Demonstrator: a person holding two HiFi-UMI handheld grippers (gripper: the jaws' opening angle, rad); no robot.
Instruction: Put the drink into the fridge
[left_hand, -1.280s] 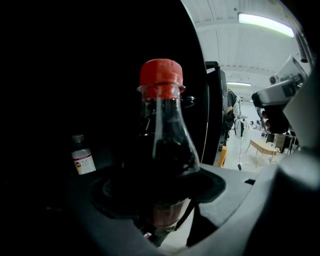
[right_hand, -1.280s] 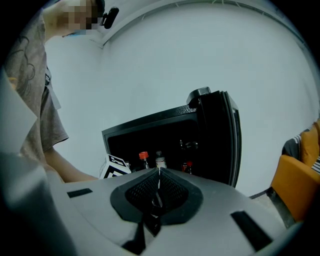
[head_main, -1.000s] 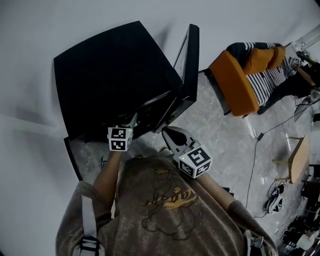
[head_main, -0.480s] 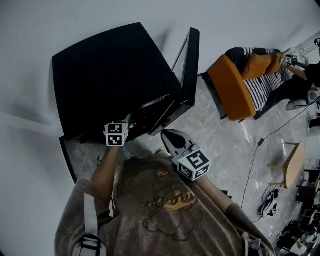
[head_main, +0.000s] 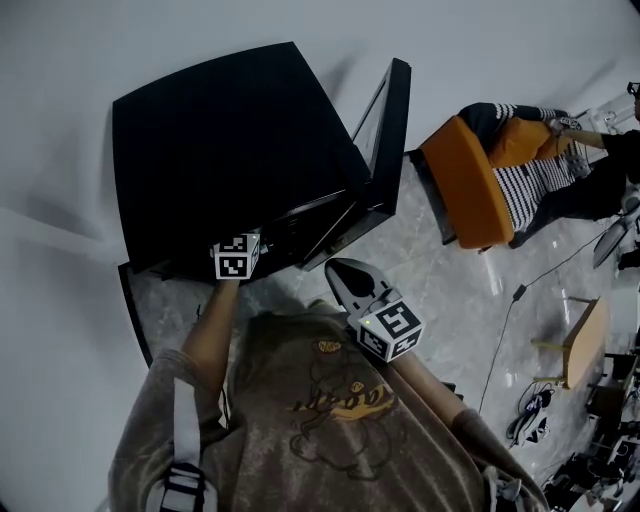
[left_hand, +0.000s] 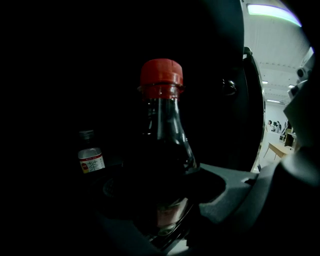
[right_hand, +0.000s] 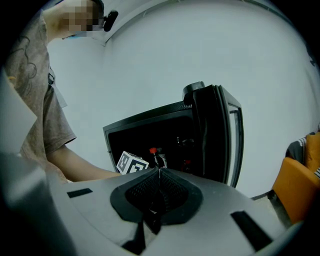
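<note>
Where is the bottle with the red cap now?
The red-capped bottle is held in the left gripper, inside the open black fridge. In the left gripper view, a small labelled bottle stands to its left.

the drink (left_hand: 161, 145) stands between the jaws of the left gripper (left_hand: 162, 200), inside the fridge (head_main: 220, 150). a small bottle (left_hand: 91, 159) sits to its left, farther in. the door (head_main: 385, 140) stands right of that gripper. the right gripper (right_hand: 159, 172) is outside, to its right; a sofa (head_main: 465, 190) lies farther right.
</note>
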